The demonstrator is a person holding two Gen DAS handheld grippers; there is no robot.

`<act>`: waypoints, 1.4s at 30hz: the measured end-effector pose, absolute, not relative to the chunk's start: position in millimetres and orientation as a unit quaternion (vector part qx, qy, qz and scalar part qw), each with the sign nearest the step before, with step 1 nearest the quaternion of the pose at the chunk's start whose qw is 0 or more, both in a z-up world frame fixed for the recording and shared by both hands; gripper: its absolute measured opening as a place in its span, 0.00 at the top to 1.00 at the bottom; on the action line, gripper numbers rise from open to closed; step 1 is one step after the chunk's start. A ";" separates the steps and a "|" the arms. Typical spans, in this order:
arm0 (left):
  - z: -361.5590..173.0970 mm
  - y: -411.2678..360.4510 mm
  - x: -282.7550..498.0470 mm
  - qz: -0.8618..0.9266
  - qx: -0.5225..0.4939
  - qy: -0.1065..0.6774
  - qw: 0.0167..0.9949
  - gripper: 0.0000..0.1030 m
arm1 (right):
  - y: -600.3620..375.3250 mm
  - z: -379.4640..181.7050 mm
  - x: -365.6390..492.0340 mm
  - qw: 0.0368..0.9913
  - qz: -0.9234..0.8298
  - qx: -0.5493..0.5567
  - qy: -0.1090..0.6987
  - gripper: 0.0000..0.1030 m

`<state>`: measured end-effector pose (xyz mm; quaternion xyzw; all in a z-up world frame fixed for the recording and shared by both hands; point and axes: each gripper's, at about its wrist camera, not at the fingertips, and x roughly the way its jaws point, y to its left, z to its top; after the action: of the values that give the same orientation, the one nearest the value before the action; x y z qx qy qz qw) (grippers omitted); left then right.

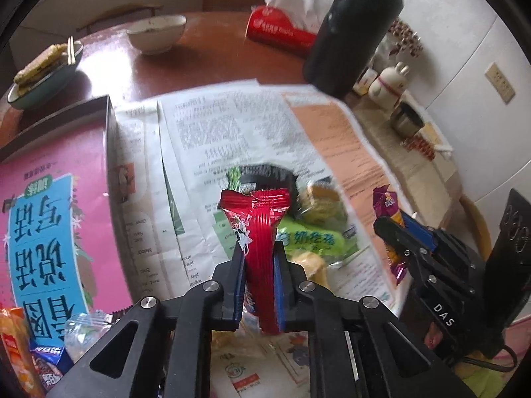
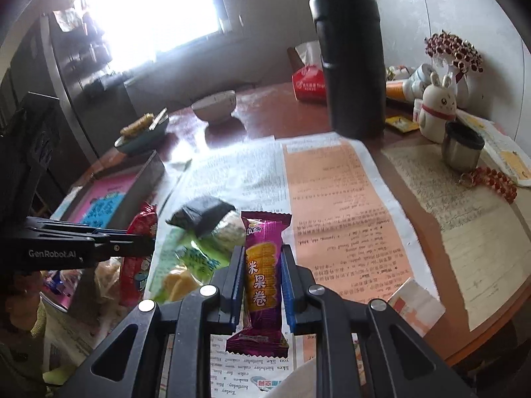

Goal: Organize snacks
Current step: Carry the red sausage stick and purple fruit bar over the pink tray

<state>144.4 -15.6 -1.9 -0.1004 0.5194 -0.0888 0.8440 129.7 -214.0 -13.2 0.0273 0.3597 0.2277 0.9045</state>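
My left gripper [image 1: 259, 252] is shut on a red snack packet [image 1: 262, 229], held upright above the newspaper. My right gripper [image 2: 260, 258] is shut on a purple rice-roll packet [image 2: 264, 275], which stands upright between the blue pads. In the left wrist view the right gripper [image 1: 395, 229] shows at the right with the purple packet [image 1: 386, 200] in it. In the right wrist view the left gripper [image 2: 149, 240] shows at the left holding the red packet [image 2: 139, 255]. Under them lie a green snack bag [image 1: 312, 237], a black-wrapped snack [image 2: 202, 214] and a yellow cake [image 2: 177, 282].
A pink box [image 1: 49, 219] with a dark rim lies at the left. More snacks [image 1: 20, 351] lie near its front corner. A tall black bottle [image 2: 351, 63], a white bowl [image 1: 156, 33], a food dish [image 1: 46, 69], a red tissue pack [image 1: 278, 30], a rabbit figurine [image 2: 434, 106] and a metal cup [image 2: 461, 146] stand further back.
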 end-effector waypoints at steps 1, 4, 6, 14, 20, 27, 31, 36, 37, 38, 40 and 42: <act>2.8 -14.3 142.1 -0.089 -0.106 0.513 0.847 0.86 | -214.6 -10.7 128.7 0.906 0.229 0.030 0.356 0.80; 15.0 -13.6 136.6 -0.093 -0.112 0.498 0.855 0.86 | -215.6 -2.2 124.6 0.910 0.231 0.032 0.342 0.80; 21.5 -12.5 132.6 -0.094 -0.113 0.491 0.859 0.86 | -216.6 2.9 121.2 0.913 0.233 0.035 0.332 0.80; 43.3 -4.9 119.9 -0.098 -0.119 0.467 0.871 0.86 | -213.1 19.9 109.0 0.920 0.243 0.032 0.307 0.80; 57.4 3.6 109.4 -0.095 -0.127 0.447 0.880 0.86 | -207.2 29.6 101.8 0.921 0.253 0.029 0.294 0.80; 72.8 17.5 96.4 -0.089 -0.135 0.426 0.890 0.86 | -192.9 37.6 93.6 0.920 0.271 0.020 0.283 0.80; 78.5 25.0 88.5 -0.085 -0.138 0.417 0.894 0.86 | -183.8 41.9 86.5 0.918 0.282 0.015 0.278 0.80; 79.7 37.1 78.3 -0.079 -0.144 0.414 0.895 0.86 | -172.2 46.2 79.7 0.915 0.296 0.009 0.273 0.80; 79.6 40.7 75.6 -0.076 -0.146 0.413 0.896 0.86 | -169.9 46.7 78.6 0.914 0.299 0.009 0.273 0.80; 79.6 43.8 73.6 -0.072 -0.148 0.413 0.896 0.86 | -167.4 47.2 77.1 0.914 0.302 0.008 0.272 0.80; 80.2 50.7 69.0 -0.067 -0.152 0.411 0.897 0.86 | -162.1 48.4 74.3 0.912 0.309 0.006 0.271 0.80; 81.0 57.3 63.8 -0.060 -0.153 0.408 0.898 0.86 | -157.0 48.9 72.1 0.910 0.314 0.003 0.271 0.80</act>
<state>63.8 57.3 81.0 -0.1532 0.4084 -0.0605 0.8978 72.1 -157.0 48.9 0.0035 0.2714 0.3142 0.9097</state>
